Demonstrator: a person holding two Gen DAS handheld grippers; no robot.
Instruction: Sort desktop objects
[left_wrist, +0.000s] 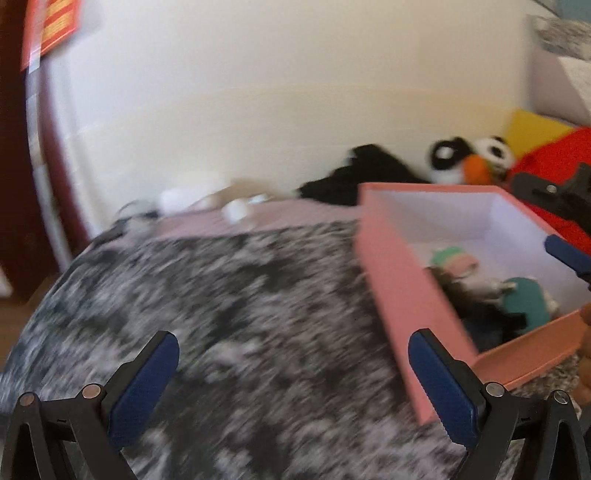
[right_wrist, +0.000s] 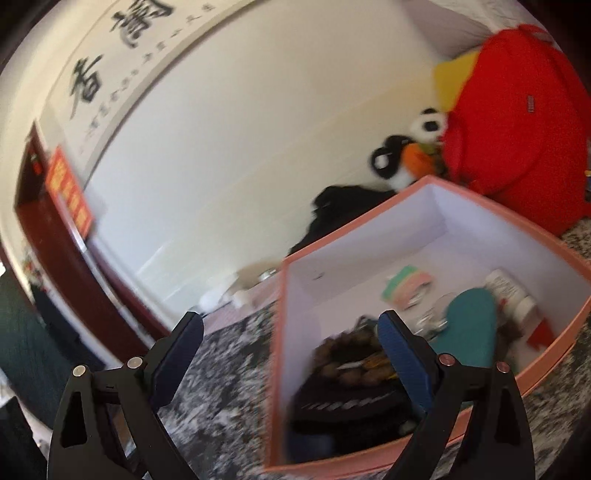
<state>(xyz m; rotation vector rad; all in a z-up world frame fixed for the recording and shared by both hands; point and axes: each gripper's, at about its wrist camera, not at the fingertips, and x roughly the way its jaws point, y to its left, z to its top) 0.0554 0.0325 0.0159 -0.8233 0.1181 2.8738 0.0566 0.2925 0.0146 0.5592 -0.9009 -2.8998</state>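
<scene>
Pink box (right_wrist: 461, 376), an open cardboard carton with white inner walls, sits on a grey-and-white mottled blanket (left_wrist: 229, 317) and holds the sorted things. From the right wrist view its floor carries a teal oval case (right_wrist: 467, 332), a white bottle (right_wrist: 511, 291) lying on its side by the far right wall, a green-and-pink card (right_wrist: 404, 286) toward the back, a string of brown beads (right_wrist: 354, 350) and a black item (right_wrist: 347, 406) at the near end. The box interior also shows in the left wrist view (left_wrist: 491, 236), to the right of that tool.

The left gripper (left_wrist: 291, 384) hangs over the bare blanket with its blue-padded fingers (left_wrist: 144, 387) spread wide and nothing between them; its right finger stands just beside the near corner of the box. The right gripper (right_wrist: 291, 354) is likewise spread and empty, straddling the near left wall of the box: one finger (right_wrist: 402, 354) is over the contents, the other outside over the blanket.

Behind the box, against the cream wall, lie a black cloth (left_wrist: 351, 177), a panda plush (right_wrist: 428, 125) with an orange part, and a red bag (right_wrist: 517, 125) with something yellow behind it. A calligraphy scroll (right_wrist: 122, 62) hangs on the wall. Both views are motion-blurred.
</scene>
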